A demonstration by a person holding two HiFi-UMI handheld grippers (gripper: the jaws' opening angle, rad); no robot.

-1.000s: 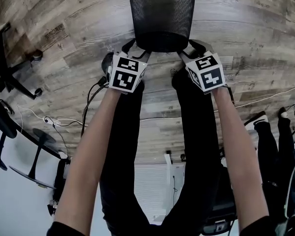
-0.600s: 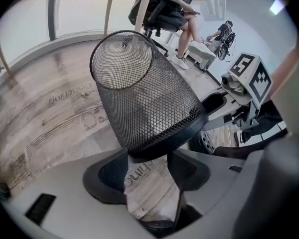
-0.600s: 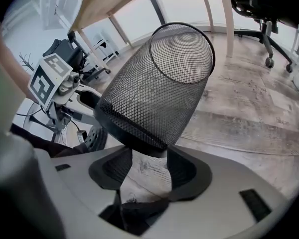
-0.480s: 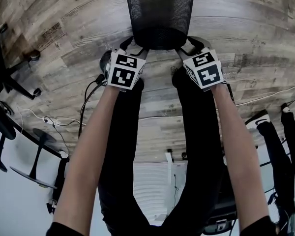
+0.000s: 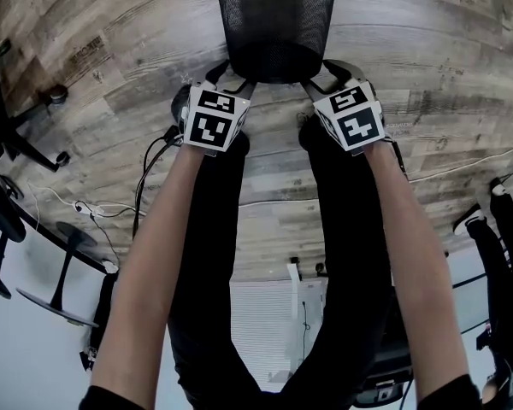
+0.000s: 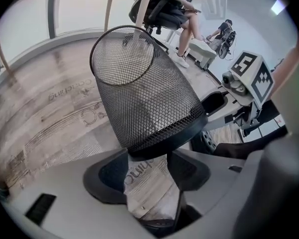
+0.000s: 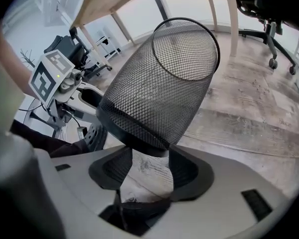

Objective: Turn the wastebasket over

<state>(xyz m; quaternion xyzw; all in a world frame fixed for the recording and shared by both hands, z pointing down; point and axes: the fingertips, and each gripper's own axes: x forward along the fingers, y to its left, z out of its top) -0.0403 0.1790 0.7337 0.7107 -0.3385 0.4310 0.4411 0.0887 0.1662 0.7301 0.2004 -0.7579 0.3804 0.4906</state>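
Basket: the mesh wastebasket (image 5: 278,15) is tipped over the plank floor (image 5: 427,41) just ahead of the person's feet. Its banded end (image 6: 182,132) faces the tools and its ringed end points away. I cannot tell whether it touches the floor.
Left tool (image 5: 229,75): released, with bare floor between the jaws and the tips at the band's left side.
Right tool (image 5: 325,72): likewise released, at the band's right side.
Hold: probably a squeeze between the two tools, not a pinch.
Doing it well: press inward evenly and swing both tools together.
Risk: the smooth band may slip off the tips.
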